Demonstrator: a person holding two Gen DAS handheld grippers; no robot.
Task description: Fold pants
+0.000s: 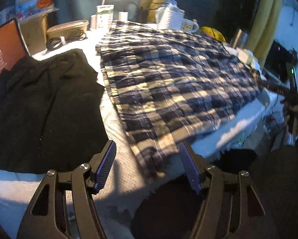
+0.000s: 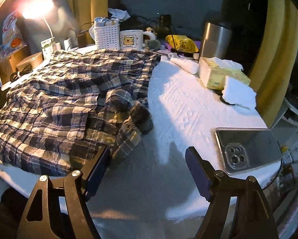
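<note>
The blue-and-cream plaid pants (image 1: 169,83) lie spread over a white cloth-covered table (image 1: 117,131). In the left wrist view my left gripper (image 1: 147,149) is open just above their near hem corner. That corner lies between the fingers, close to the right pad (image 1: 185,159), and neither pad presses on it. In the right wrist view the pants (image 2: 59,107) fill the left half, and their bunched waistband (image 2: 139,117) points toward the middle. My right gripper (image 2: 148,151) is open over the bare white cloth, its left finger (image 2: 101,159) at the pants' near edge.
A black garment (image 1: 39,103) lies left of the pants, beside a laptop screen (image 1: 3,47). A phone (image 2: 248,149) lies at the near right edge, with a tissue box (image 2: 218,75) and a steel canister (image 2: 216,39) behind it. A mug (image 2: 131,39), a white basket (image 2: 107,35) and a lit lamp (image 2: 37,8) line the back.
</note>
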